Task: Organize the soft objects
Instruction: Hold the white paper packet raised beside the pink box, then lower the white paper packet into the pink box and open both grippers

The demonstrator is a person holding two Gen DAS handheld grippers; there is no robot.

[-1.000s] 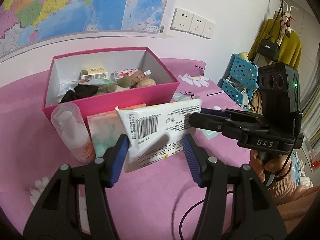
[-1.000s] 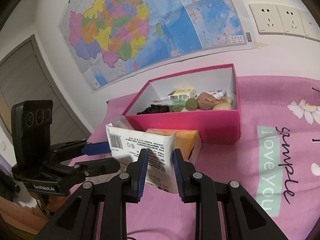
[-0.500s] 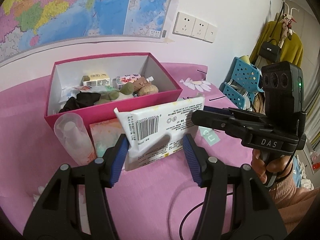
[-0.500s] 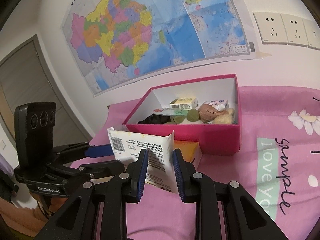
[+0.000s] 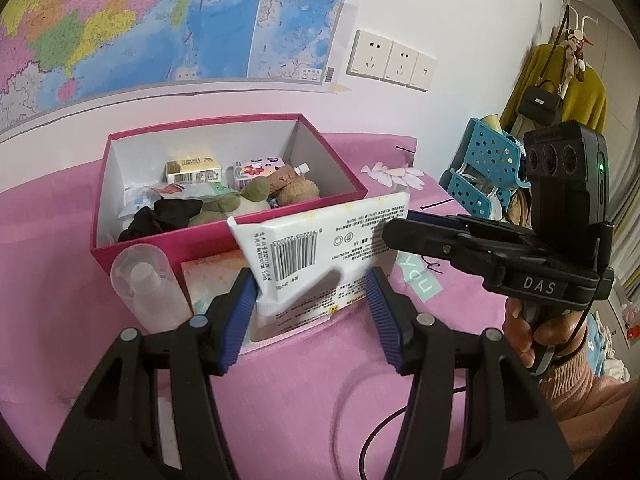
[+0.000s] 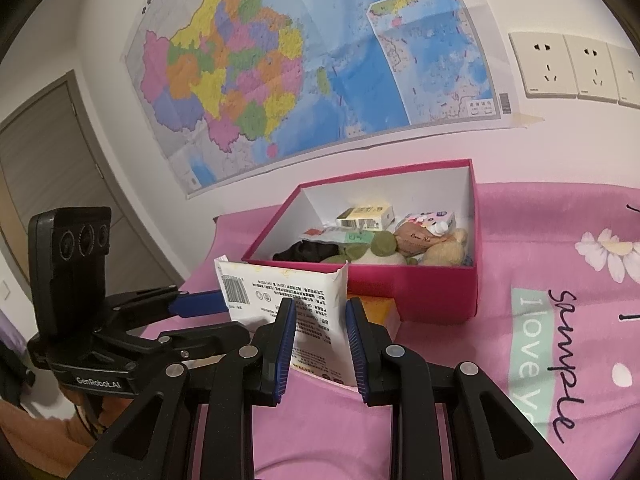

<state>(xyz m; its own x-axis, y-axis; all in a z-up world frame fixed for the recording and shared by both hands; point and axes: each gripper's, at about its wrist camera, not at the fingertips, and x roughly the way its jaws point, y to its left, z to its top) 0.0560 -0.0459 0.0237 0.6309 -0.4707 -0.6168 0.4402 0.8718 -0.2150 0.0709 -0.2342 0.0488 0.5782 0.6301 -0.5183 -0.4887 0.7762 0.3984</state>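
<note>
- White tissue pack (image 5: pixel 320 254) is up off the pink bedspread (image 5: pixel 300 400), just in front of the pink box (image 5: pixel 132 246).
- Right gripper (image 6: pixel 320 344) clamps its end; left gripper (image 5: pixel 312 316) straddles it, fingers spread wide.
- Clear bottle (image 5: pixel 148 292) stands beside the box.

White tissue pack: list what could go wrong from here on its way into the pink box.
1. The right gripper pinches the white tissue pack only at one end, so the limp pack may sag or slip.
2. The pack hangs level with the pink box front wall and could catch on it.
3. The box already holds plush toys and cartons, so the pack may perch on top.
4. The clear pump bottle beside the left gripper could be knocked over.
</note>
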